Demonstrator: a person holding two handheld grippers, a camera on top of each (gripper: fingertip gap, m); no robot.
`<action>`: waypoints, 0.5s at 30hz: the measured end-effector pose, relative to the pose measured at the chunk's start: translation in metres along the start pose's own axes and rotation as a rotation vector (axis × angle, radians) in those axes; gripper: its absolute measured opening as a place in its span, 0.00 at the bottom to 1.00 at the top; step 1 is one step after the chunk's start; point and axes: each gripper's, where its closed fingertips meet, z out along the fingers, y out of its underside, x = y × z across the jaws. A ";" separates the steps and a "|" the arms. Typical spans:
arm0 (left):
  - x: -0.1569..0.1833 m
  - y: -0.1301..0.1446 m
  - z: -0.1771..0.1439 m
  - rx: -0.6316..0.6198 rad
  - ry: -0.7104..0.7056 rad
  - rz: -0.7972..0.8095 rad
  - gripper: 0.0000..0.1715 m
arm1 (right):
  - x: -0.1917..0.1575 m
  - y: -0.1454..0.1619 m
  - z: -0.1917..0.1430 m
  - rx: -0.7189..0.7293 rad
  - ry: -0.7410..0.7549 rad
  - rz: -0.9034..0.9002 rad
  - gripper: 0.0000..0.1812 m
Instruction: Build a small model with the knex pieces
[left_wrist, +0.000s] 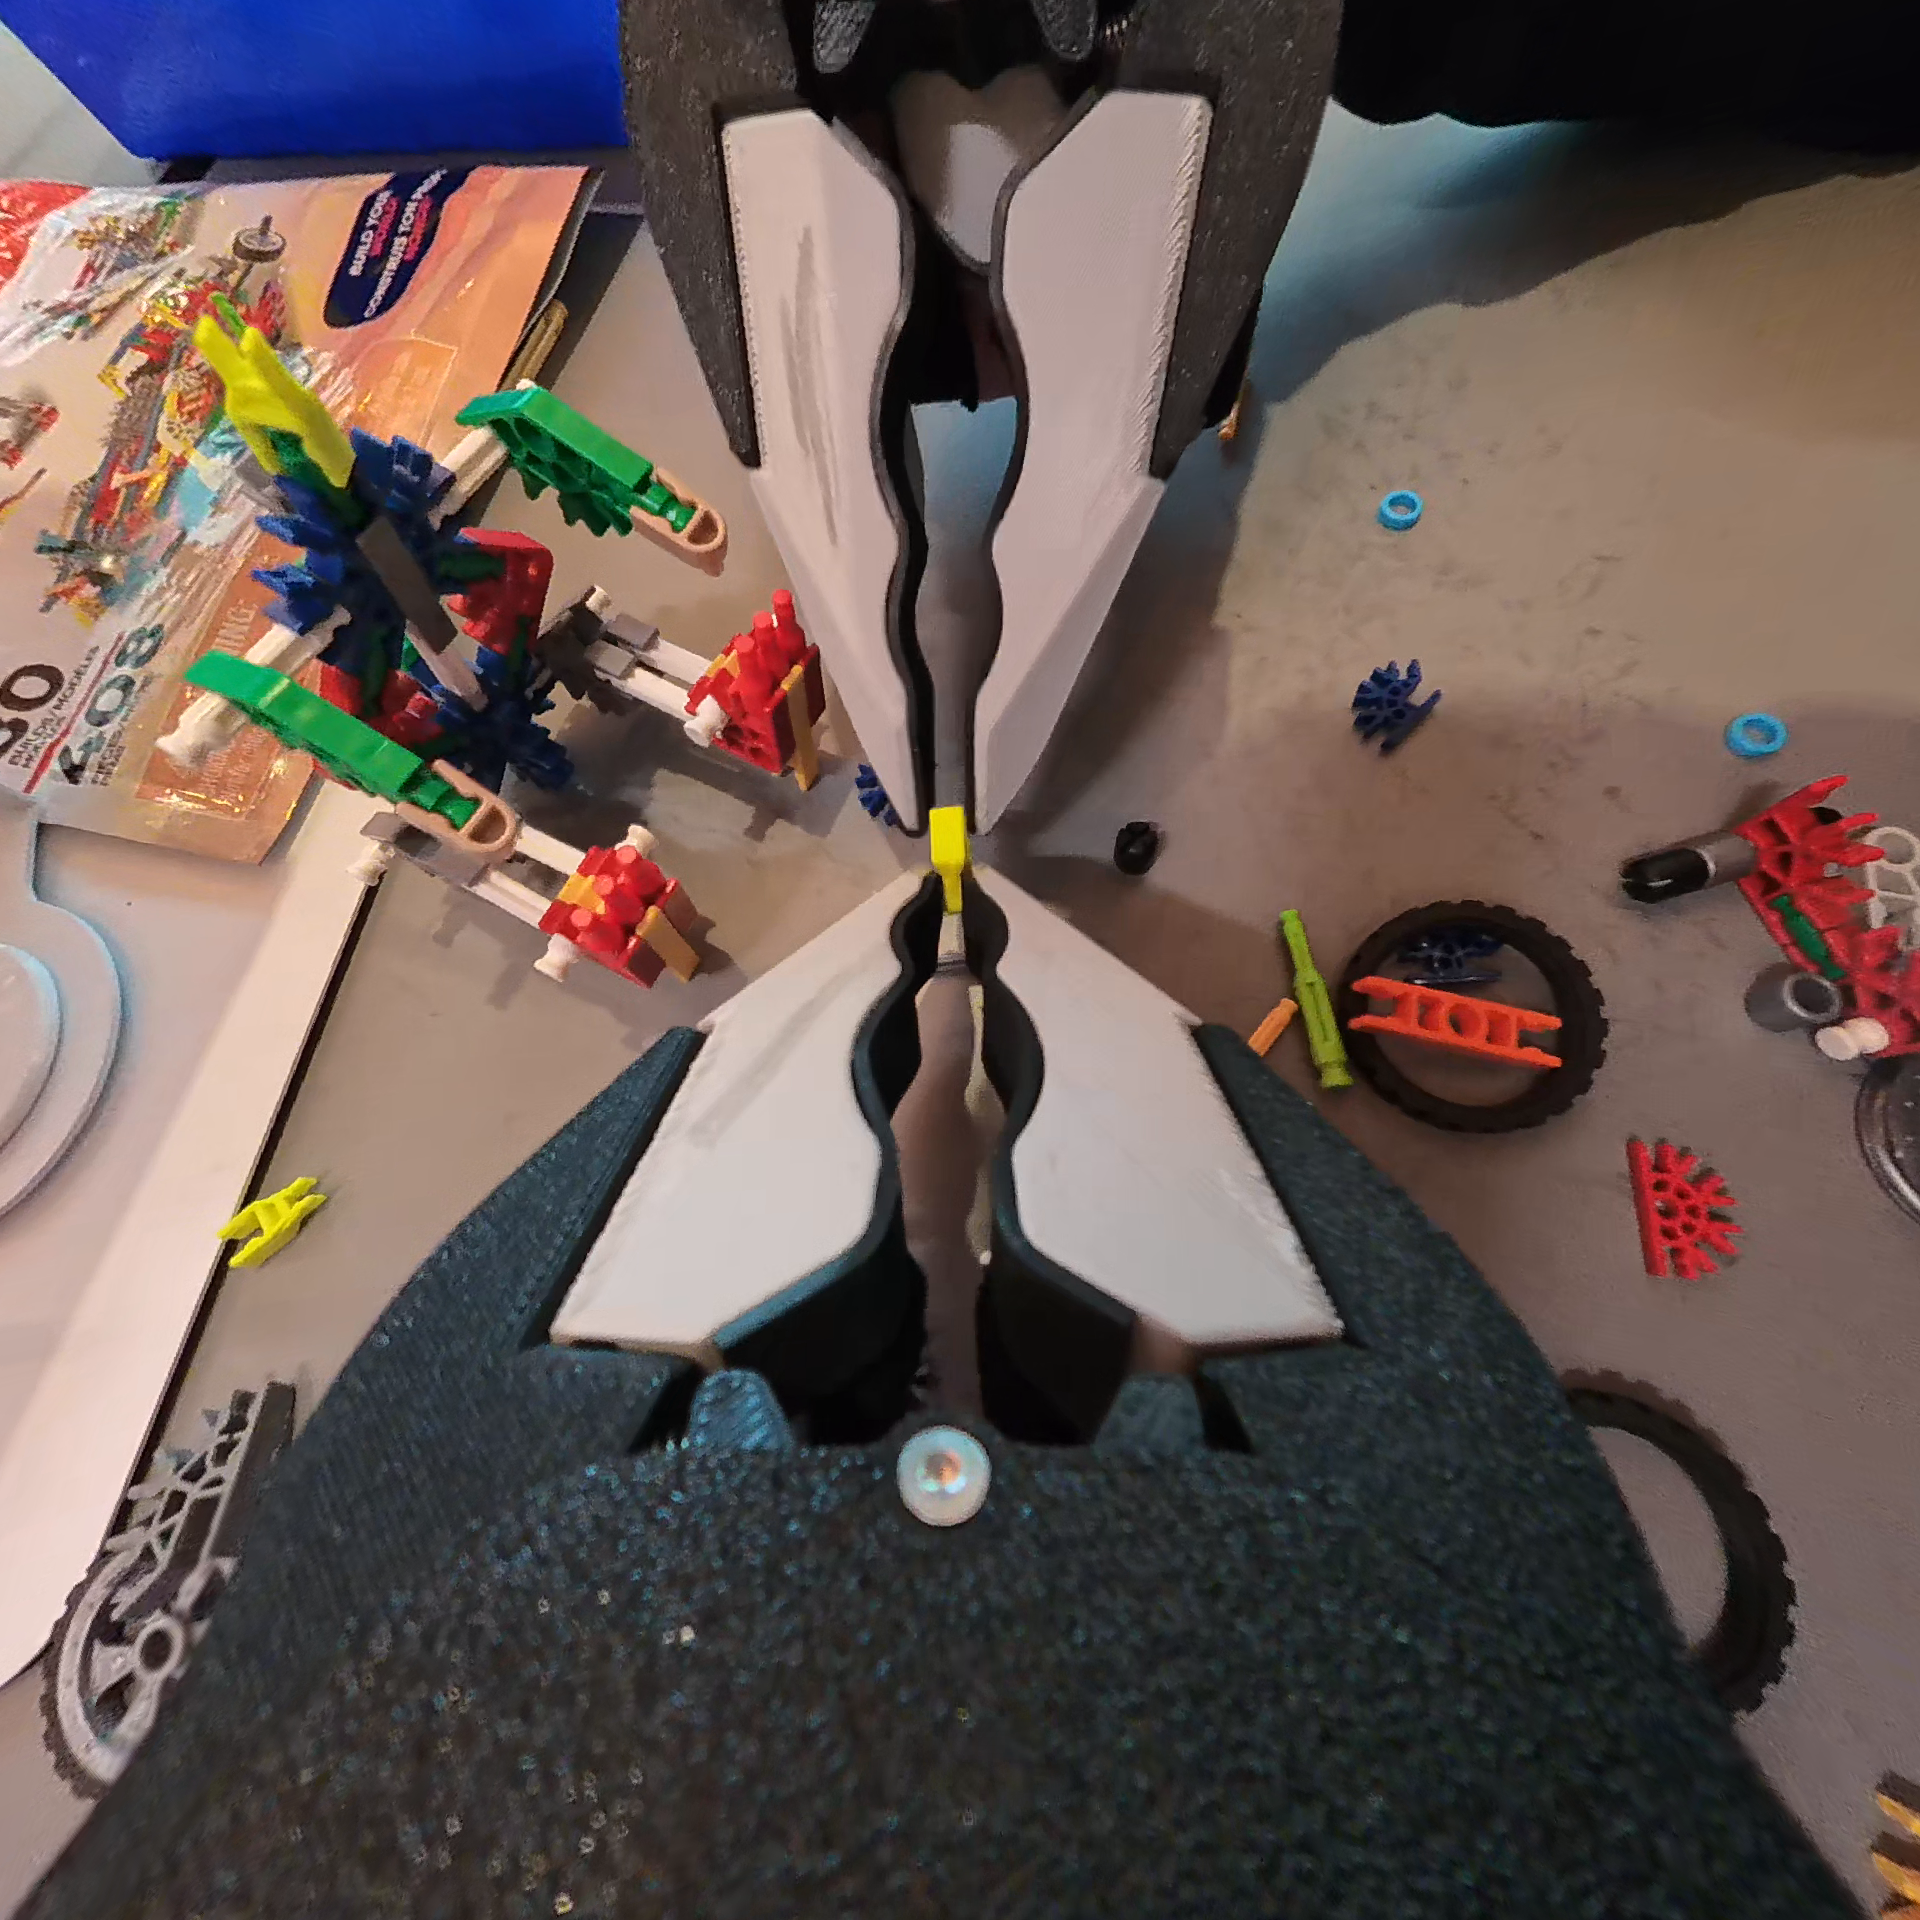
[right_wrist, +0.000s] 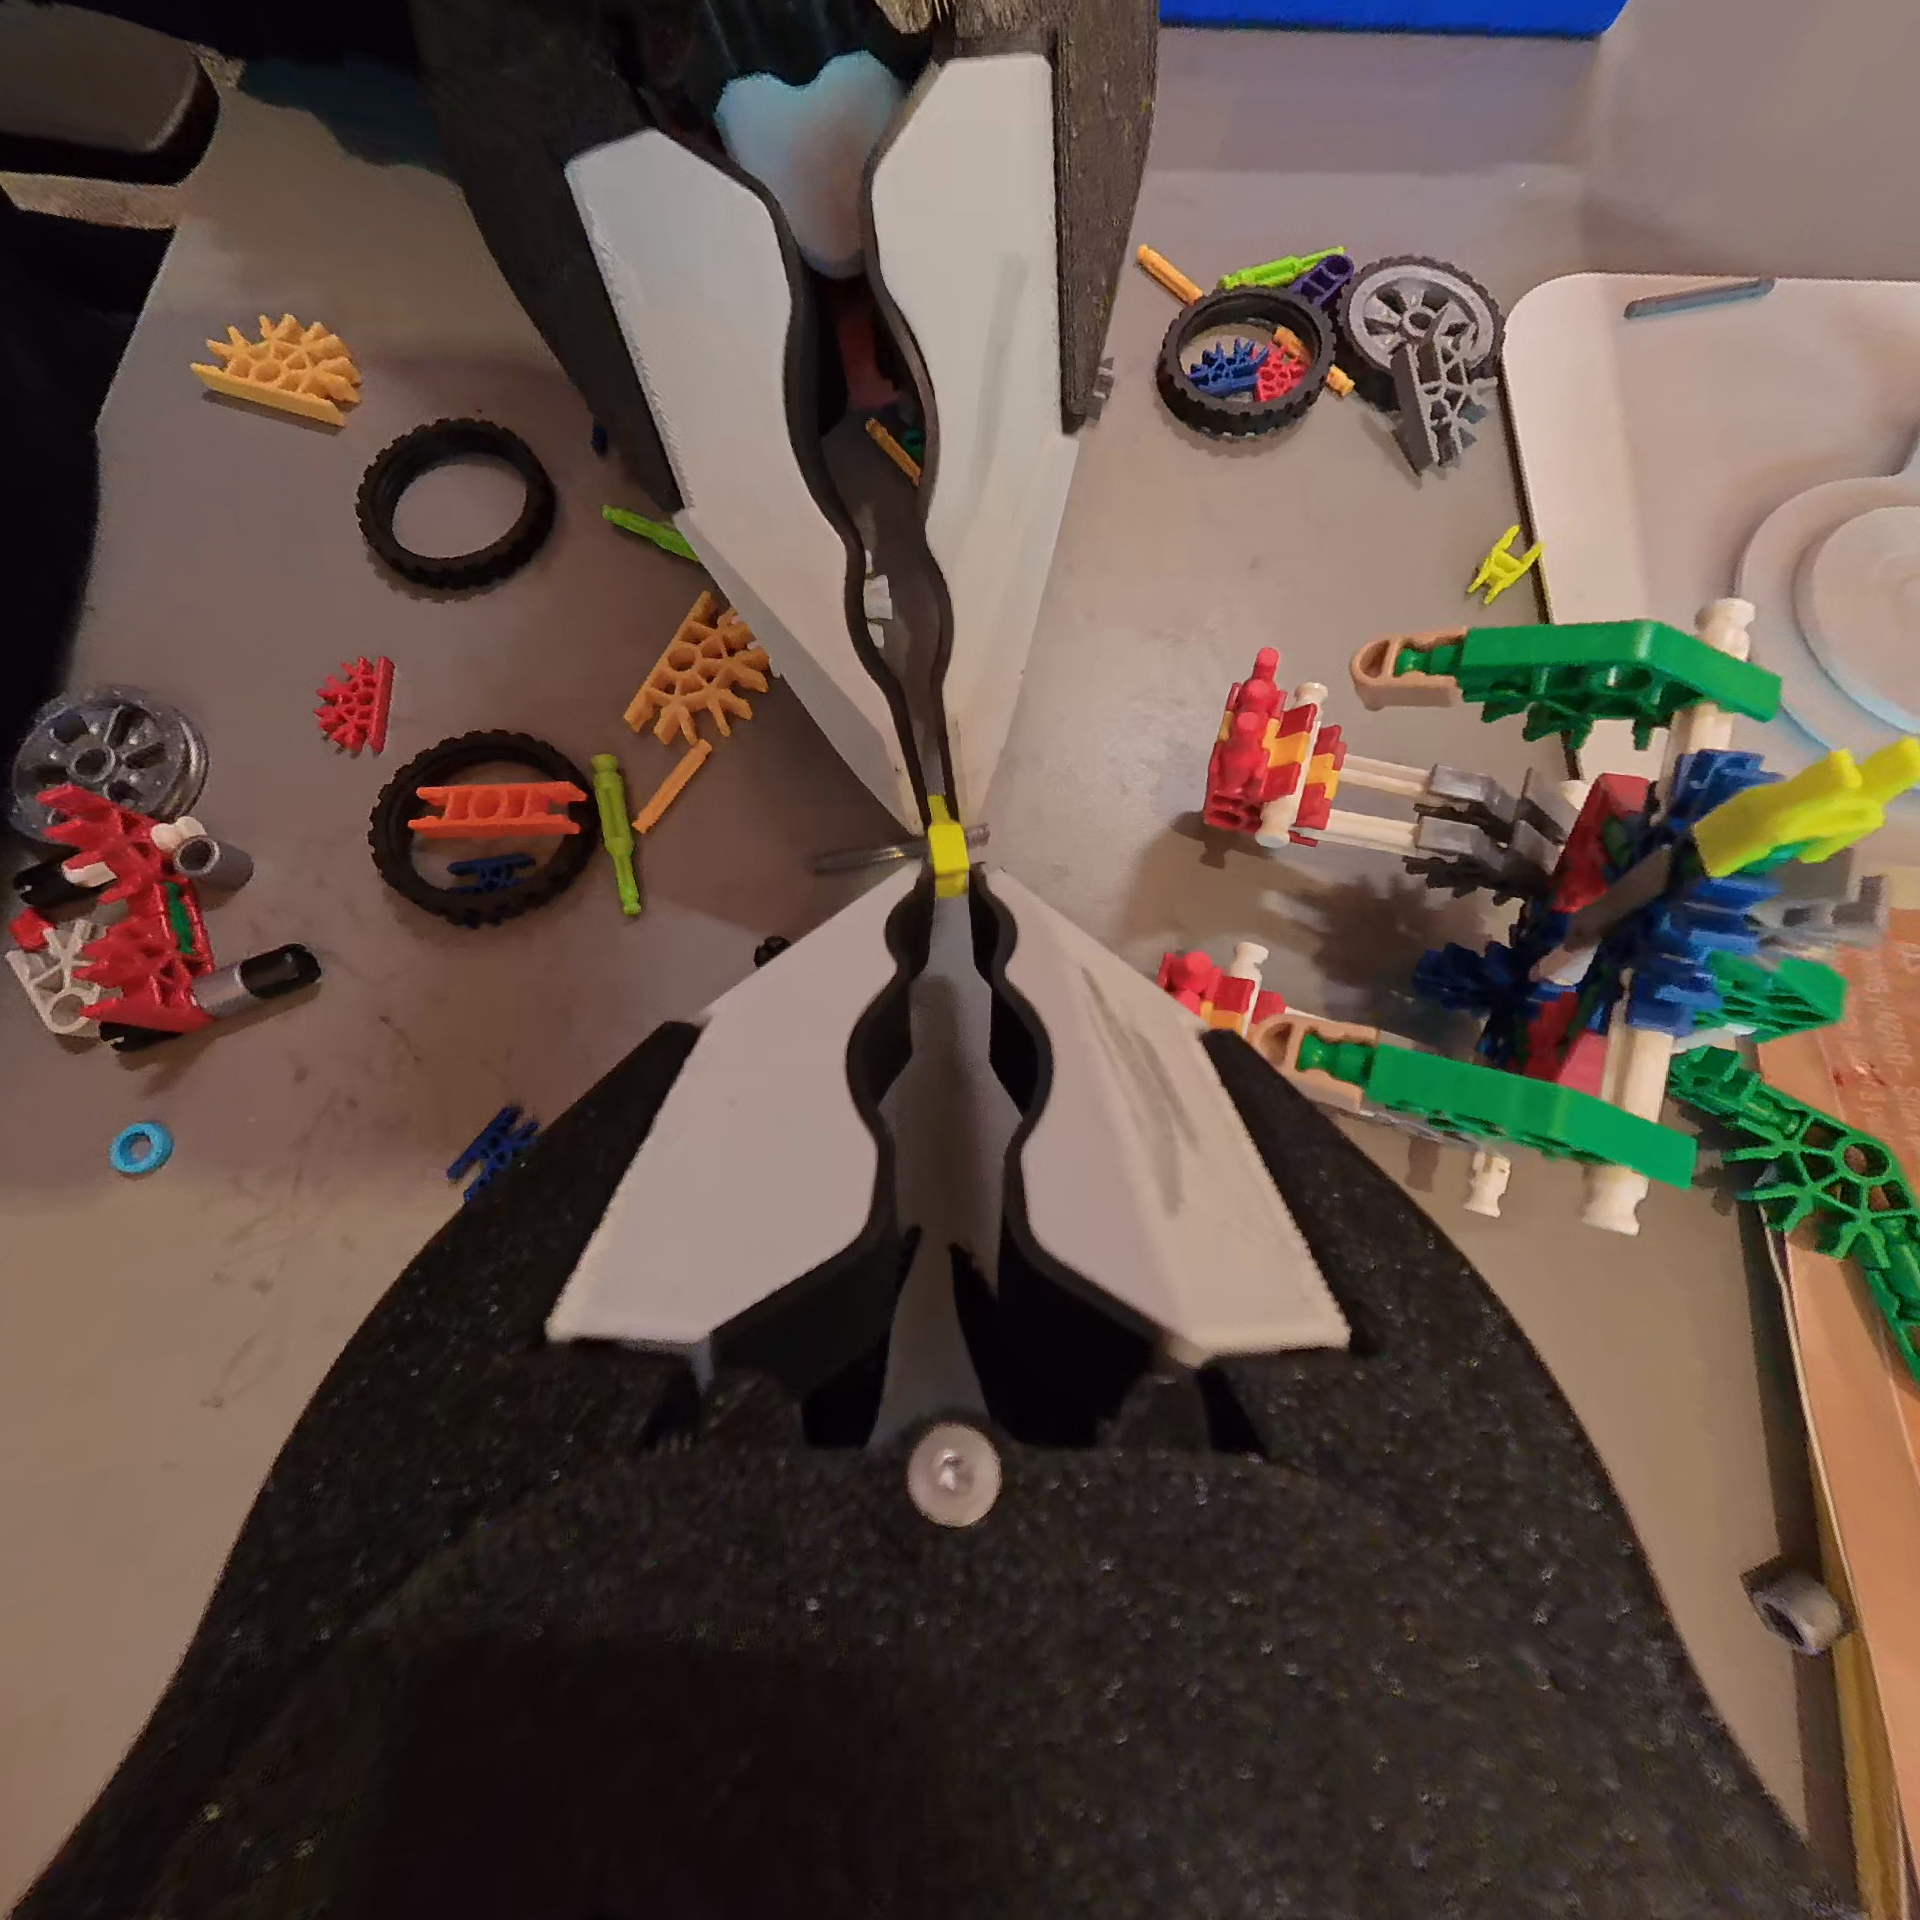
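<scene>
My left gripper is shut on a thin pale rod that runs back between its fingers. A small yellow connector sits on the rod's far end. My right gripper comes in from the top of the left wrist view, tip to tip with the left, shut on the yellow connector. In the right wrist view my right gripper pinches the yellow connector, and the left gripper comes from the top, shut on the rod. Both hold the piece just above the grey table.
A large built model of green, blue, red and white pieces stands beside the grippers. Black tyres, a red part-built piece, and loose connectors and rods lie scattered. An instruction booklet and white board lie nearby. The tips of both grippers are at nearly the same place.
</scene>
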 end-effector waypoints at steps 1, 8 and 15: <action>0.000 0.000 0.000 0.001 0.002 -0.004 0.00 | 0.000 -0.001 0.000 0.003 0.001 -0.003 0.03; 0.002 0.000 0.002 0.005 0.010 -0.005 0.00 | -0.003 0.001 0.003 -0.005 -0.010 0.002 0.04; 0.000 0.000 -0.001 -0.003 -0.010 0.011 0.02 | -0.003 -0.001 0.002 -0.003 -0.007 -0.015 0.03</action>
